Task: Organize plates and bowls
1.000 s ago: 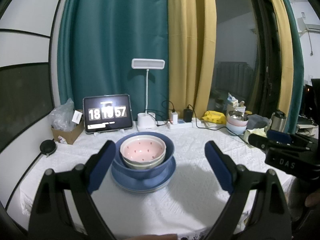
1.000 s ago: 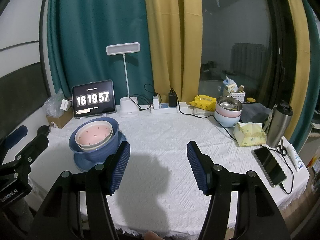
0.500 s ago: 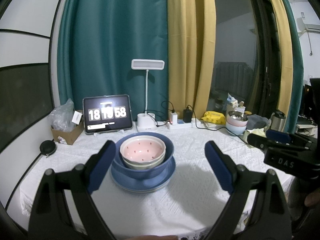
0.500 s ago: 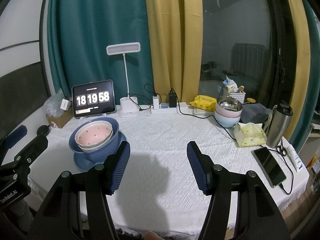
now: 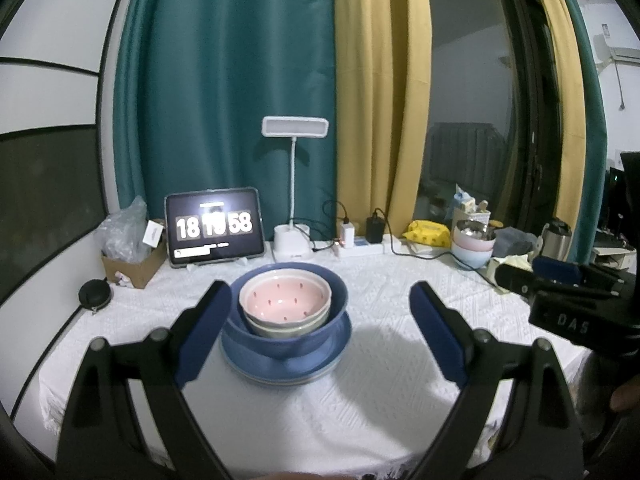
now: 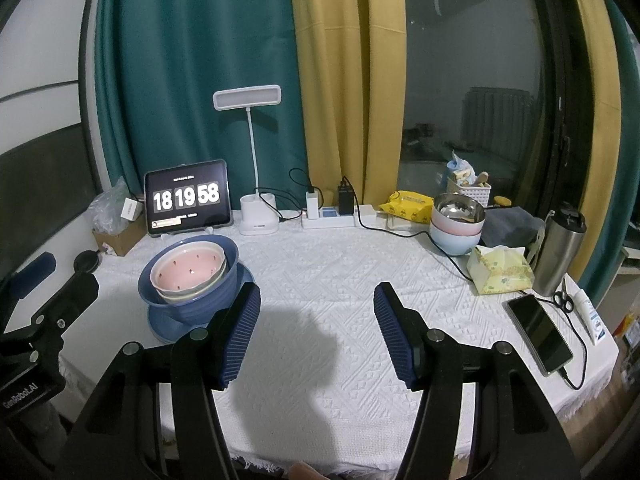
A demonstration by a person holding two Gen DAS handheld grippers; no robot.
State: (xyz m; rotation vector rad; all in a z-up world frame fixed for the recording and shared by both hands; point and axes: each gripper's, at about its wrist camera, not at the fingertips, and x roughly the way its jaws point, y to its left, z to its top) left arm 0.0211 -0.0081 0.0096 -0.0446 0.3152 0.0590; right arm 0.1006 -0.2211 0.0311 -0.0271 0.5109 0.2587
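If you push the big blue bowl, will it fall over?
Probably it slides rather than tips: the blue bowl looks wide and sits on a stack of plates. It likely feels heavy, with the pink bowl nested inside. Glazed surfaces may be slippery and breakable.

tabletop cloth point(image 6: 320, 264): white woven fabric, raised diamond texture, matt; fringed edge
blue bowl point(image 5: 316, 332): glazed ceramic, smooth, soft sheen
pink bowl point(image 5: 285, 300): glossy glaze, speckled
steel bowl point(image 6: 458, 209): polished metal, reflective
flask point(image 6: 559, 249): brushed metal
gripper pads point(image 6: 240, 340): ribbed blue rubber, matt
box point(image 5: 132, 270): plain cardboard
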